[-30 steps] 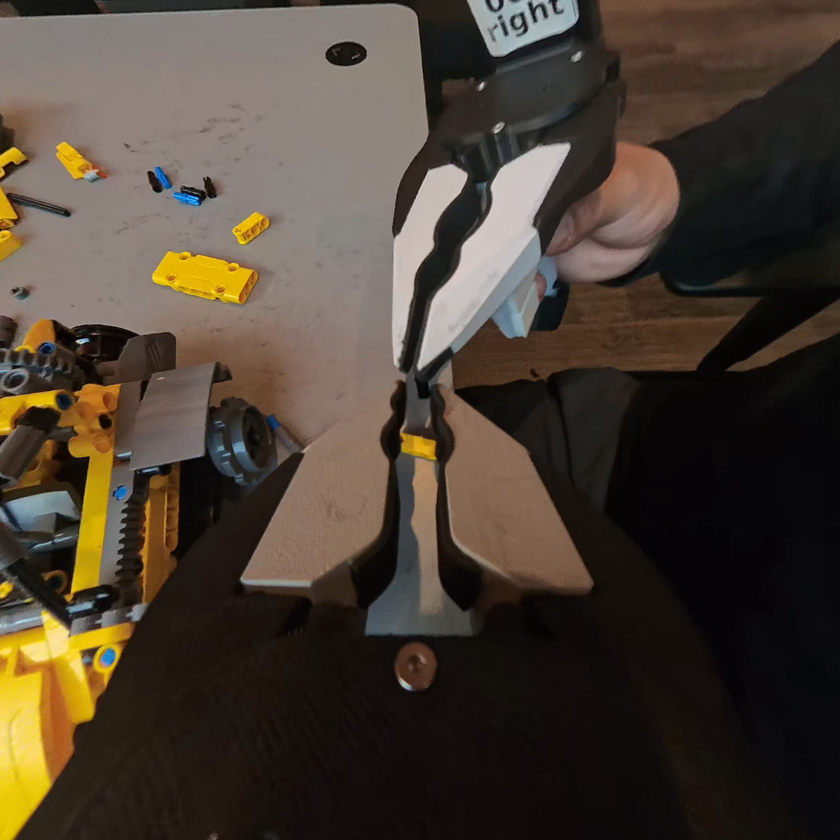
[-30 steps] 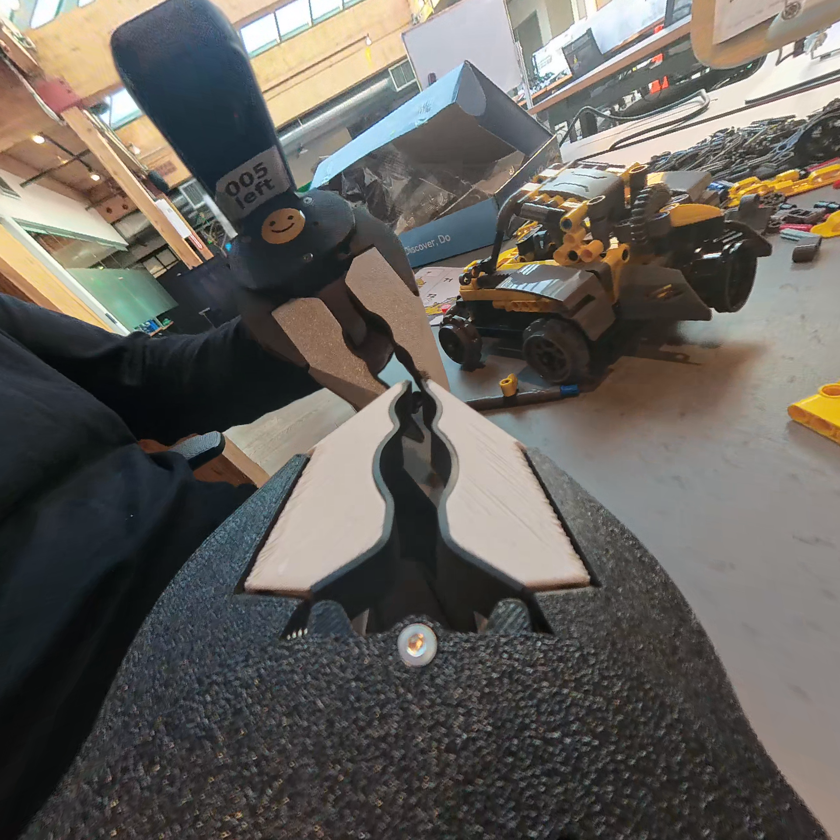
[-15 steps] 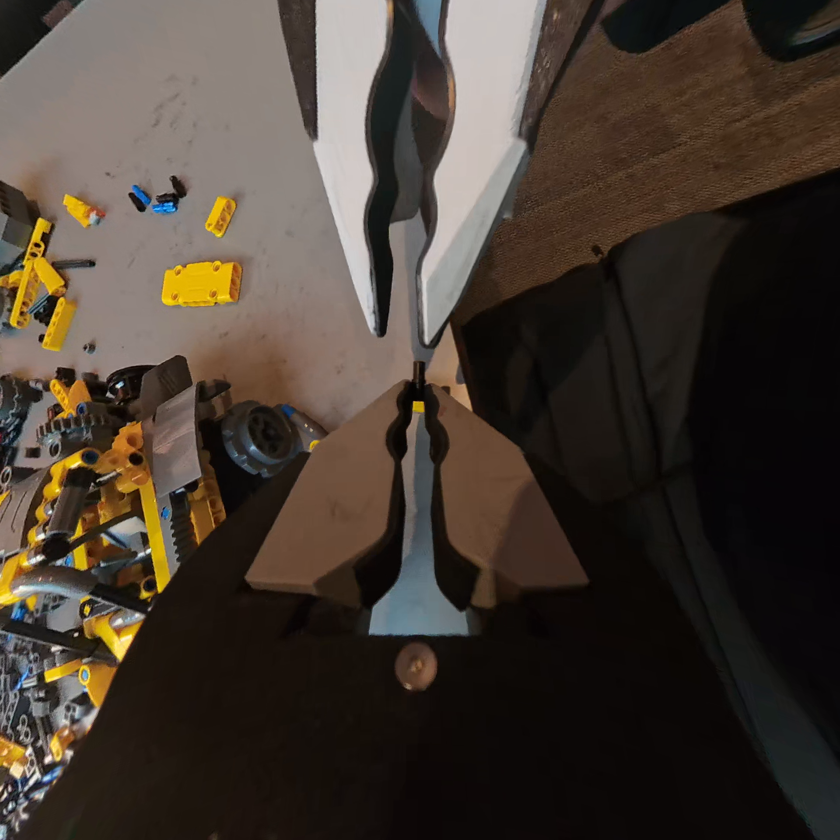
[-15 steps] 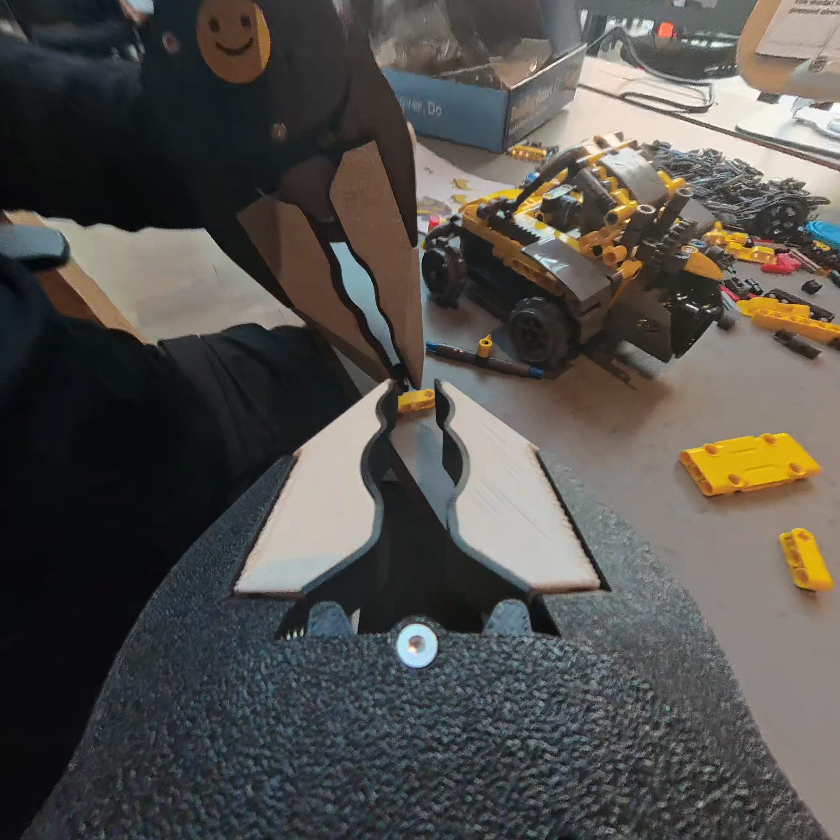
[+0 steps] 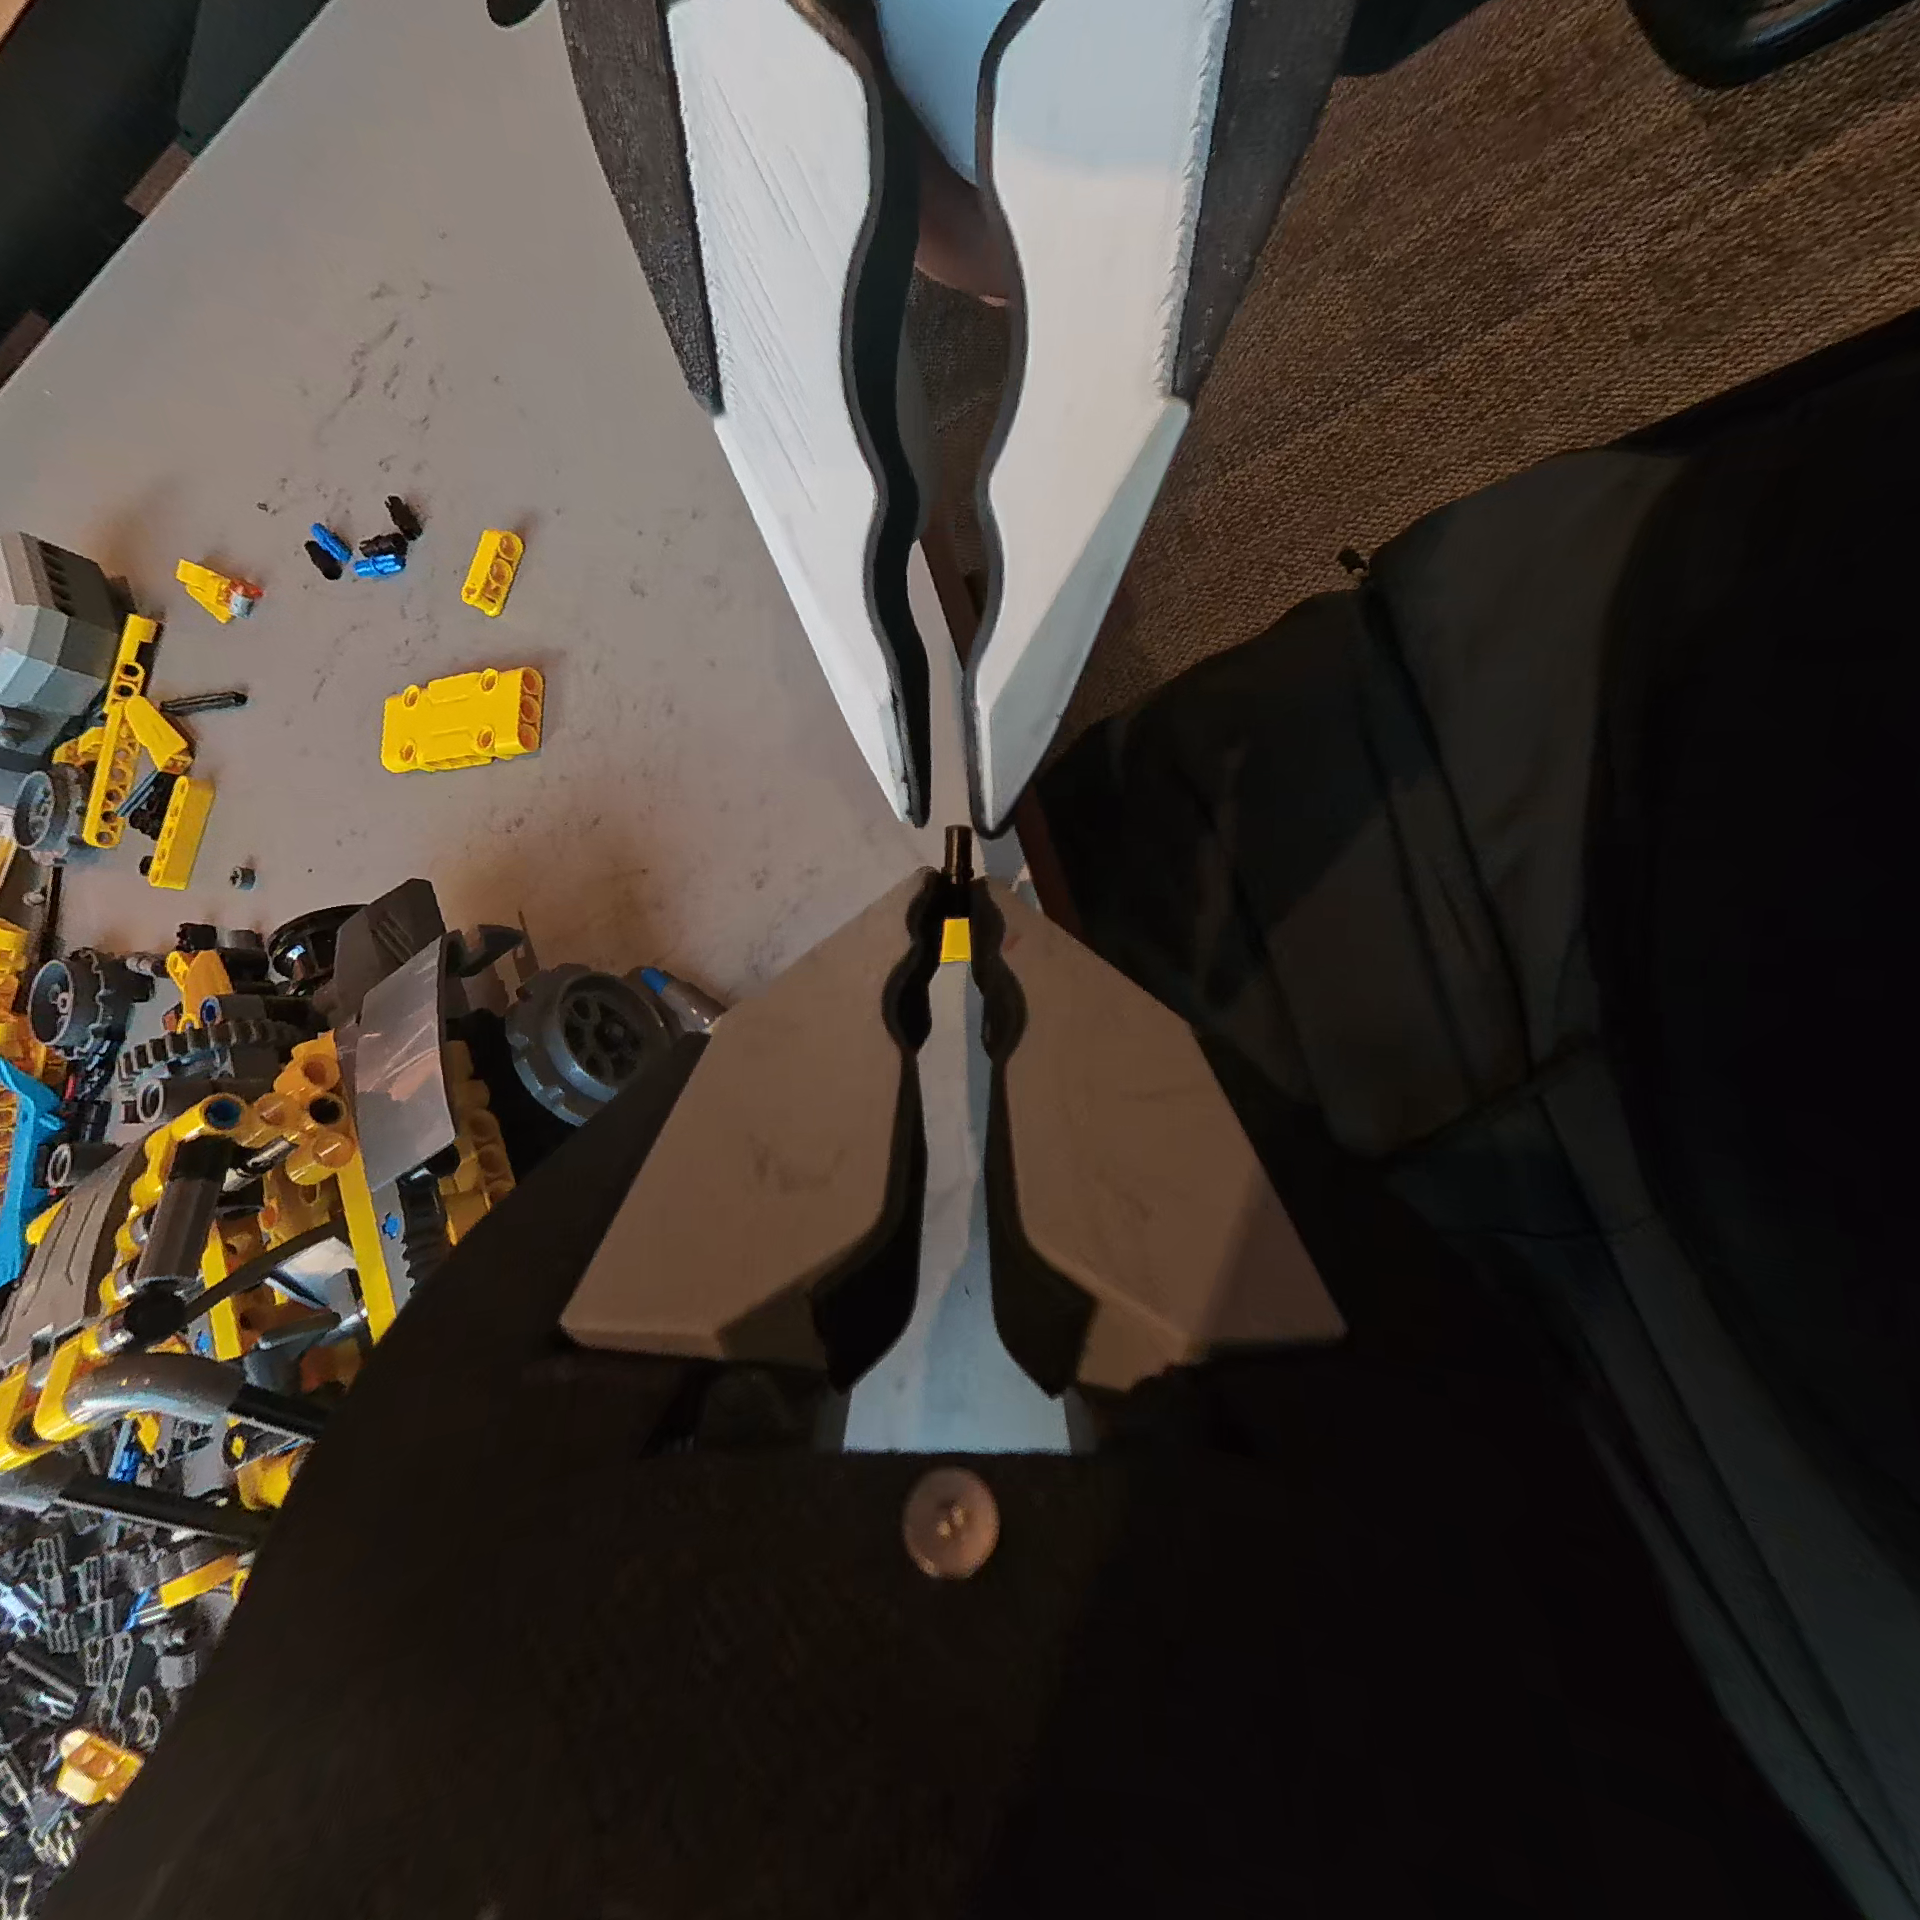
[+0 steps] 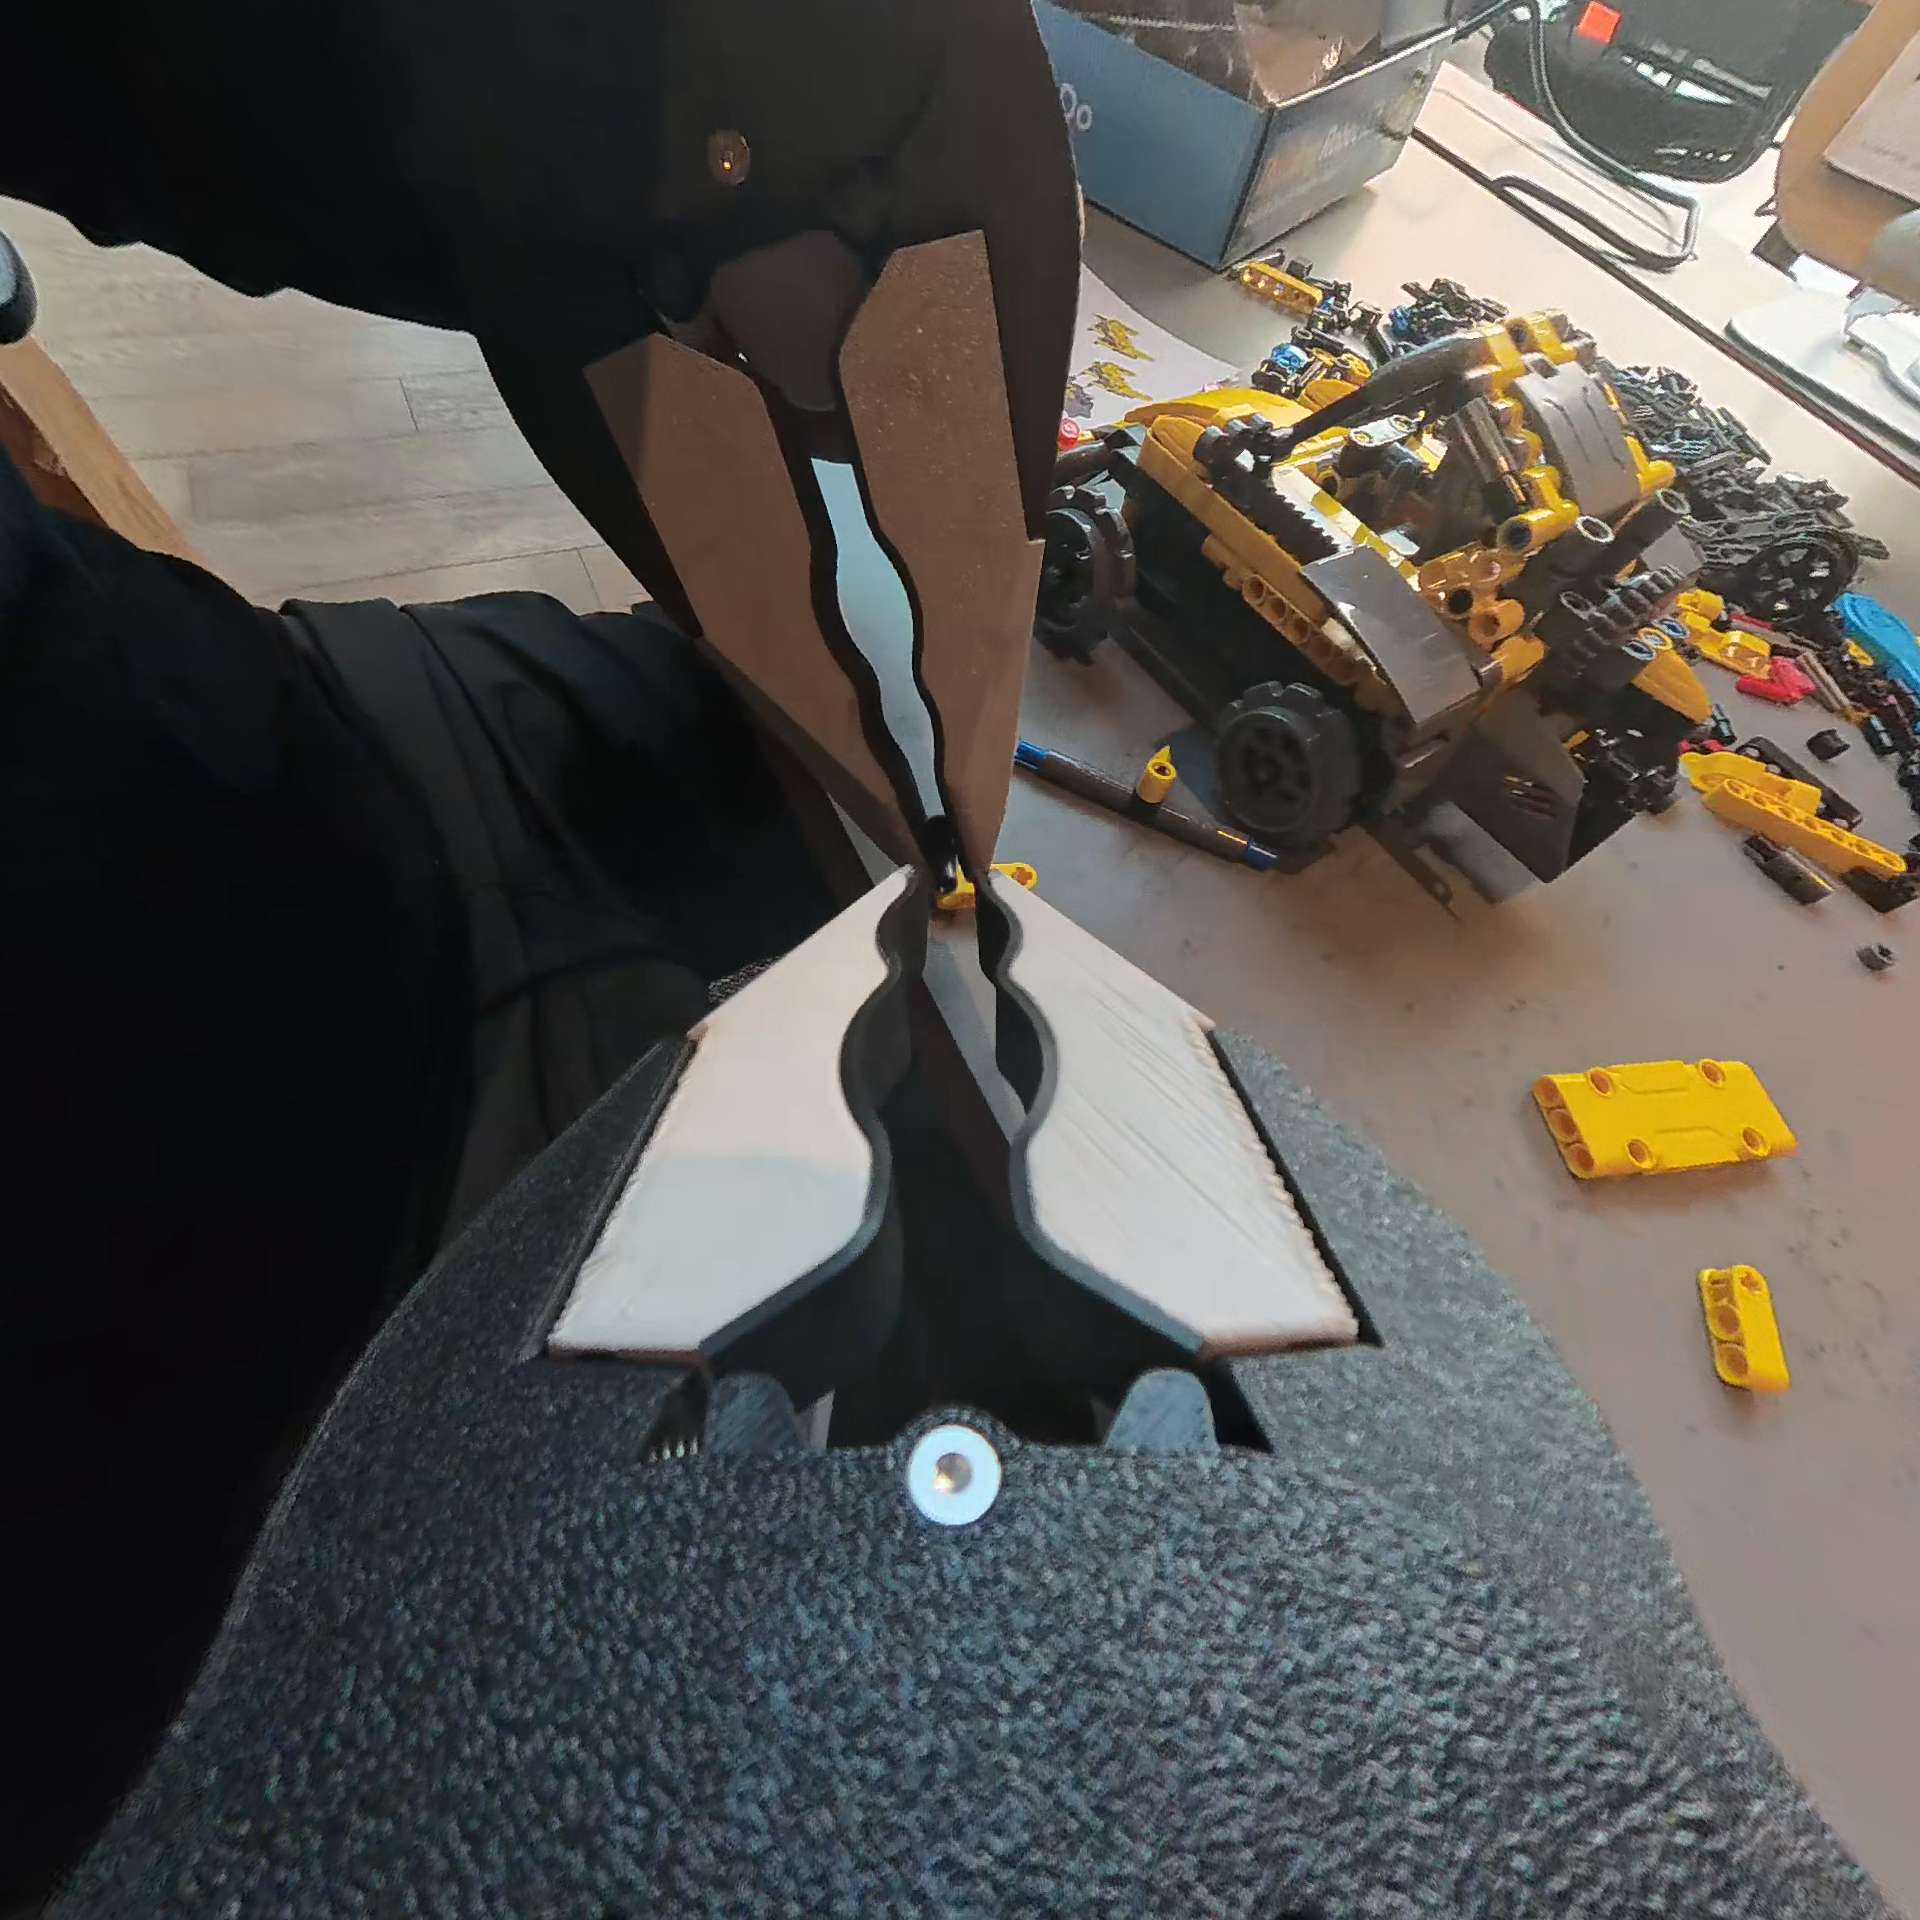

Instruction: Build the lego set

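Left claw (image 5: pixel 954 902) is pinched nearly closed on a small yellow piece (image 5: pixel 954 935), and a black pin (image 5: pixel 956 854) sticks out of that piece past my fingertips. Right claw (image 5: pixel 945 816) points straight at it, tip to tip. Its jaws stand a narrow slit apart with nothing between them, just short of the pin's end and not touching it. Both meet over the edge of the bench (image 5: pixel 644 644) nearest me.

Counting what lies on the bench, I see one yellow and grey vehicle model (image 6: pixel 1403 623) and one dark axle (image 6: pixel 1101 795) beside its front wheel. Nearer that edge lie one flat yellow panel (image 6: pixel 1662 1117) and one short yellow beam (image 6: pixel 1743 1328). Two blue pins (image 5: pixel 376 564) lie among a few black ones. Loose parts are heaped beyond the model, too many to count.
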`<state>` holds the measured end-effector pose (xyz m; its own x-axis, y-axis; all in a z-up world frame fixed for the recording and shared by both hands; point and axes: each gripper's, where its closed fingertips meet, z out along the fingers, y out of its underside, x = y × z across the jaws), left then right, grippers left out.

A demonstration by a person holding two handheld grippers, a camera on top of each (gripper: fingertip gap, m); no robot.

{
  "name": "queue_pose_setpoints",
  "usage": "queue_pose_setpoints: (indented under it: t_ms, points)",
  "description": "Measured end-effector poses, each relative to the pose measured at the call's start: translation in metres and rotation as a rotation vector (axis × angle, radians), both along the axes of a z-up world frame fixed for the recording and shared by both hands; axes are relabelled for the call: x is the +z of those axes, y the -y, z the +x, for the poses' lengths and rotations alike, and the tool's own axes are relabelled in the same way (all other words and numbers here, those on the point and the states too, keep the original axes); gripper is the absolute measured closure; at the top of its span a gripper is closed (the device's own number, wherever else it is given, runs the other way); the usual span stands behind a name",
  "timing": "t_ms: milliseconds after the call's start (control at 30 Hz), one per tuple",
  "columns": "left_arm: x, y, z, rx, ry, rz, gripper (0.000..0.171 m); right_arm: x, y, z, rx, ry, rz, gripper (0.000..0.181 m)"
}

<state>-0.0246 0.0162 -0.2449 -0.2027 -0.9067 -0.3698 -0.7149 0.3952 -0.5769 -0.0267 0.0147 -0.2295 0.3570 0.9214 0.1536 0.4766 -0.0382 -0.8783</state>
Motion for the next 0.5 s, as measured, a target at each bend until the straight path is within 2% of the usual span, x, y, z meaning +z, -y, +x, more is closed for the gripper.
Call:
queue_pose_setpoints:
  t_ms: [400,500]
  points:
    - [-0.002,0.002,0.002,0.009,0.014,-0.032,0.171,-0.007,0.0,-0.002,0.0,0.035,0.002,0.177]
    - [-0.006,-0.005,-0.002,0.062,-0.015,-0.079,0.154,-0.017,-0.006,0.003,-0.044,0.076,-0.019,0.177]
